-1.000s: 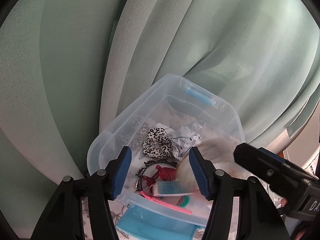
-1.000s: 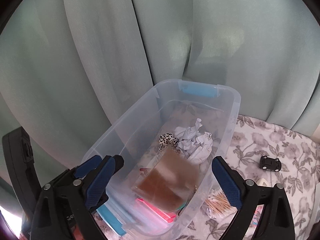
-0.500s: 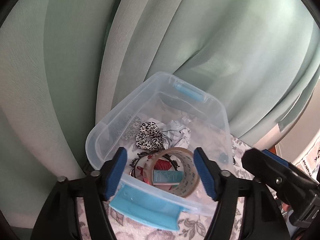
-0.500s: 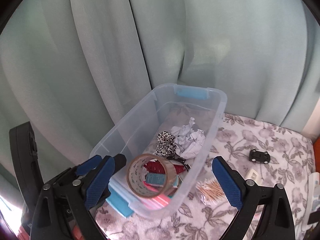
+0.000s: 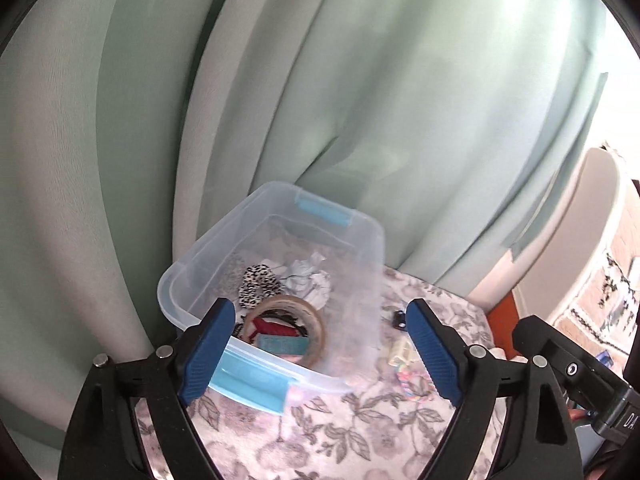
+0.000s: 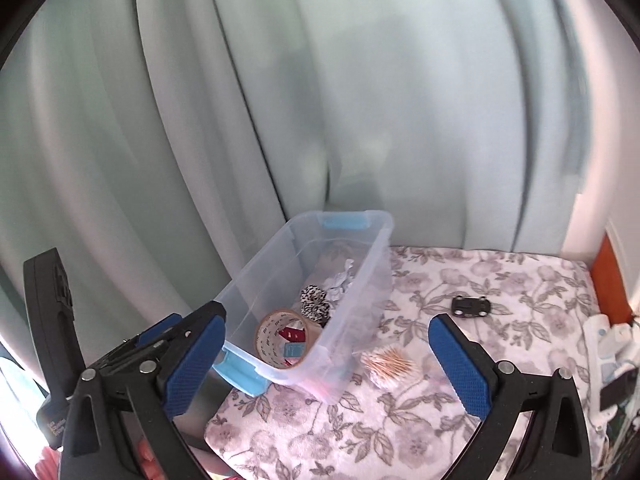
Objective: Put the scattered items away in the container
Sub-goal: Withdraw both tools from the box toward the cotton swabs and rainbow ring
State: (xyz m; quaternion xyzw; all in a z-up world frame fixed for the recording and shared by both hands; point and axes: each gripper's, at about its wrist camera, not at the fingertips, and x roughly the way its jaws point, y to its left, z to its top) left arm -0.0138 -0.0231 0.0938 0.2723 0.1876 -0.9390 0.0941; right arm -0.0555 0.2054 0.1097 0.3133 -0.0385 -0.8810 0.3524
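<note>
Our left gripper (image 5: 320,354) and right gripper (image 6: 328,364), jaws opening and empty, frame the bin (image 6: 360,280) holding tape (image 6: 280,336), with toothpicks (image 6: 390,362) and toy car (image 6: 471,306) outside on the floral cloth (image 6: 480,276).

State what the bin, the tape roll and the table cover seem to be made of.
Bin: clear, glossy plastic; contents show through its walls.
Tape roll: probably brown plastic packing tape, shiny, on a printed card core.
Table cover: soft matte fabric, apparently, with printed grey flowers.

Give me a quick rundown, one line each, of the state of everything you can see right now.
Bin: lidless, upright.
Tape roll: inside the bin, tilted.
Scrunchie: inside the bin.
Toothpicks: outside, on the cloth.
Toy car: outside, on the cloth.
Left gripper: opening, holding nothing.
Right gripper: opening, holding nothing.
</note>
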